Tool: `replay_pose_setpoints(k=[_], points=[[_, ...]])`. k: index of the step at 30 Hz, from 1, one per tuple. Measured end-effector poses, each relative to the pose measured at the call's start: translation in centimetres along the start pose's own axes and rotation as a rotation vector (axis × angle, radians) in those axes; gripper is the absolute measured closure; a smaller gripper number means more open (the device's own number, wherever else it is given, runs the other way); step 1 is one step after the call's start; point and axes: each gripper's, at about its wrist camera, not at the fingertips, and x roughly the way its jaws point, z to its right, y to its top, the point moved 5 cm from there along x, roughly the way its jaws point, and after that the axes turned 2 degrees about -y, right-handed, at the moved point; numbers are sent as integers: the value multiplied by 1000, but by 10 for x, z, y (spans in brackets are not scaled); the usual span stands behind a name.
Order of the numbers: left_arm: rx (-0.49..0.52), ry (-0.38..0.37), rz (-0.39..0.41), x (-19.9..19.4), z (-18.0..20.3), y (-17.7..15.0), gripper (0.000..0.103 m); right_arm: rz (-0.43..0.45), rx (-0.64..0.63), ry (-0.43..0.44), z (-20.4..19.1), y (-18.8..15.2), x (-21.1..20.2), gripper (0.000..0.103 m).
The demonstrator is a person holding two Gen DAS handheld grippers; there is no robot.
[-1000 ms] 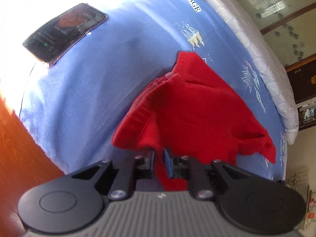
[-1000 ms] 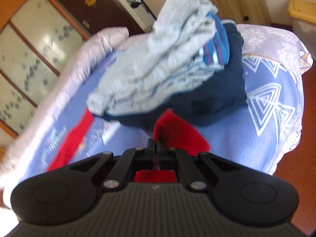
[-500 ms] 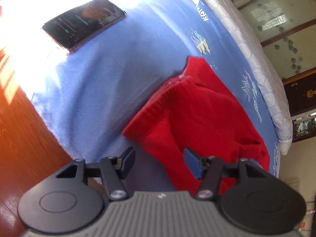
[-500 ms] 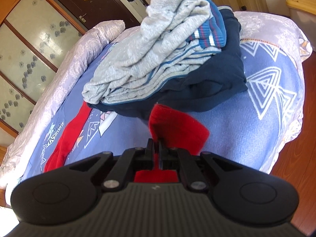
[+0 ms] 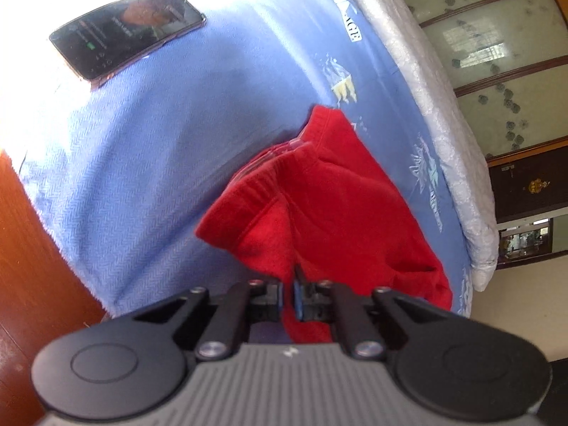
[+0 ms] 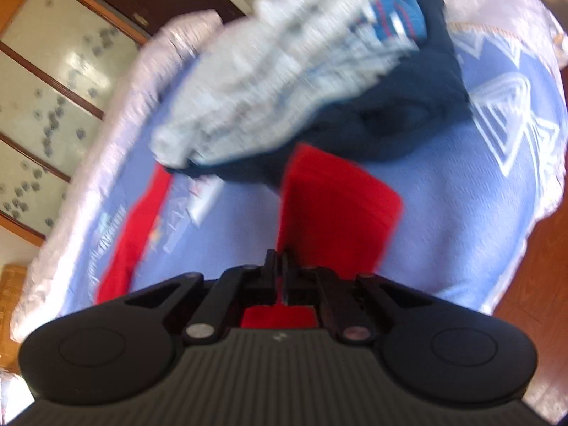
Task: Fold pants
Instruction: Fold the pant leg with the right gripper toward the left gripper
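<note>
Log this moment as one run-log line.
left gripper: shut on red pants | right gripper: shut on red pants | bed: phone

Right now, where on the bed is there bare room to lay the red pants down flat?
The widest bare stretch of blue blanket lies between the phone and the red pants. In the right wrist view, another bare patch sits right of the pants, below the navy garment. The far end is crowded by the clothes pile.
</note>
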Motion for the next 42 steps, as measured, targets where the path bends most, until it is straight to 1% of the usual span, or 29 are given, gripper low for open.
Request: replay_pose_setpoints(k=[2, 5, 8, 10, 13, 17, 20, 25, 28, 31, 33, 34, 35, 36, 37, 38, 39, 40, 42], points=[[-9, -47, 15, -13, 12, 7, 98, 41, 15, 54, -14, 9, -13, 99], [-2, -85, 41, -20, 36, 23, 98, 92, 3, 119, -43, 29, -26, 99], [-25, -131, 55, -12, 58, 45, 98, 120, 2, 180, -73, 49, -23, 99], [-49, -145, 53, 1, 69, 58, 98, 132, -4, 189, -92, 60, -12, 99], [-75, -122, 41, 36, 82, 82, 98, 140, -46, 172, -121, 71, 17, 99], [-122, -68, 1, 85, 87, 108, 98, 131, -117, 126, -158, 84, 63, 99], [-134, -42, -9, 112, 88, 122, 98, 109, -140, 97, -177, 89, 100, 99], [-157, -5, -27, 158, 89, 142, 98, 97, -184, 42, -206, 97, 162, 99], [-182, 25, -38, 183, 83, 155, 98, 70, -175, 5, -218, 97, 206, 99], [-190, 54, -27, 204, 80, 168, 97, 60, -185, -17, -236, 96, 242, 99], [-170, 95, -31, 219, 79, 173, 94, 46, -229, -33, -249, 90, 270, 97], [-158, 108, -52, 227, 78, 174, 93, 40, -247, -28, -256, 88, 282, 94], [-153, 109, -68, 229, 78, 172, 92, 42, -266, -46, -258, 84, 291, 88], [-142, 99, -67, 228, 79, 170, 87, 39, -281, -72, -259, 82, 296, 71], [-121, 80, -65, 223, 82, 168, 77, 42, -282, -83, -259, 80, 297, 64], [-94, 44, -69, 214, 86, 164, 71, 53, -280, -69, -257, 78, 292, 64], [-75, 16, -71, 207, 87, 160, 61, 62, -278, -37, -254, 76, 284, 64], [-47, -5, -67, 194, 89, 154, 57, 69, -276, -9, -248, 76, 275, 64], [6, -7, -49, 170, 86, 144, 54, 76, -263, 29, -233, 78, 258, 64]])
